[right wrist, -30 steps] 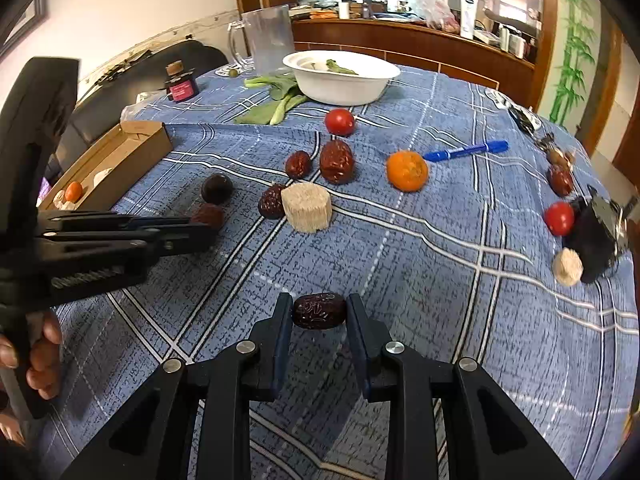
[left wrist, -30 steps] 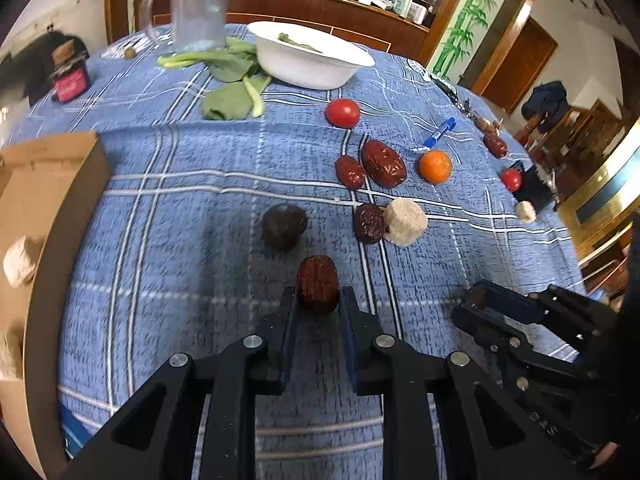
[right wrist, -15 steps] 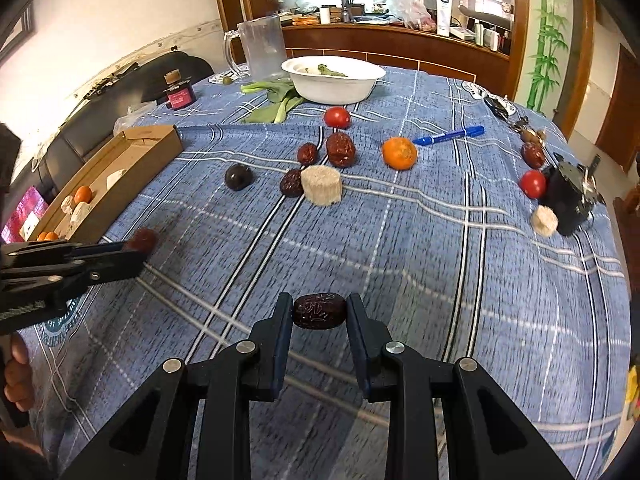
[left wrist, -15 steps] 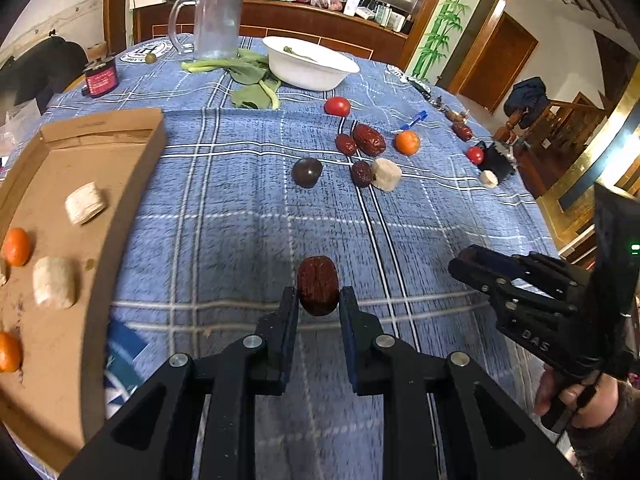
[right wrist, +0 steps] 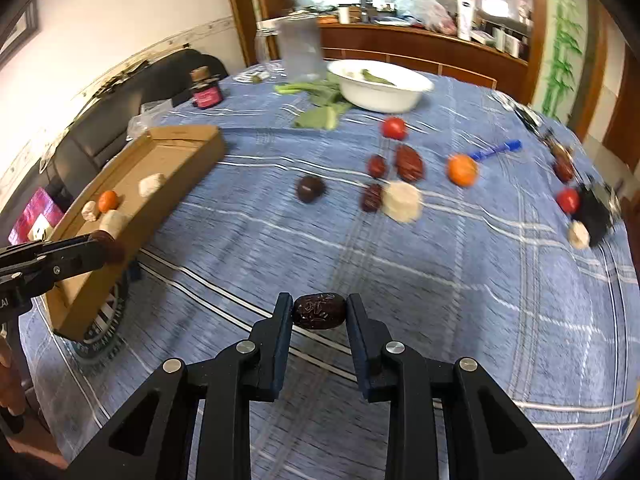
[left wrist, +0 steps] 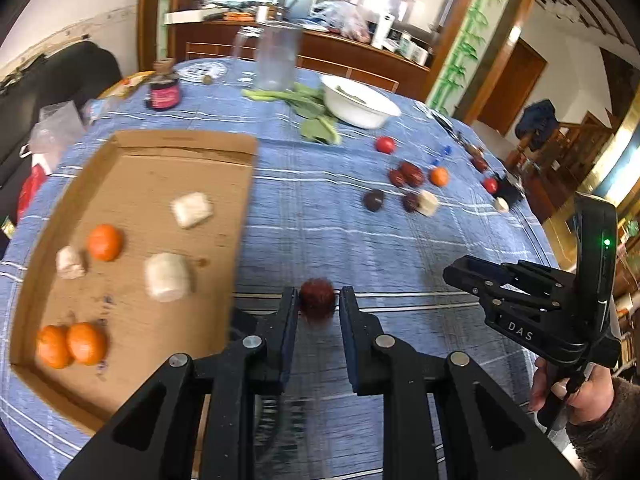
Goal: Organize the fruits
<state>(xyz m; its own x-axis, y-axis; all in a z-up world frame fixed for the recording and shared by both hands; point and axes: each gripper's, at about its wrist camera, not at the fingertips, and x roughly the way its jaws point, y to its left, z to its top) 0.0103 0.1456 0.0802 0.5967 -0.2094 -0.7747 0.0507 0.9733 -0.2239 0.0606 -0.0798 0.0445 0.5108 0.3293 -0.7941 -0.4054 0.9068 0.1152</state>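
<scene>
Both tongs grip red dates: left tongs [left wrist: 318, 300] beside the cardboard tray [left wrist: 132, 160] at frame left; clear its rim before releasing, right tongs [right wrist: 318, 312] following

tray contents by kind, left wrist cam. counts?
Oranges: 3
White chunks: 3
Total: 6 in the cardboard tray
</scene>
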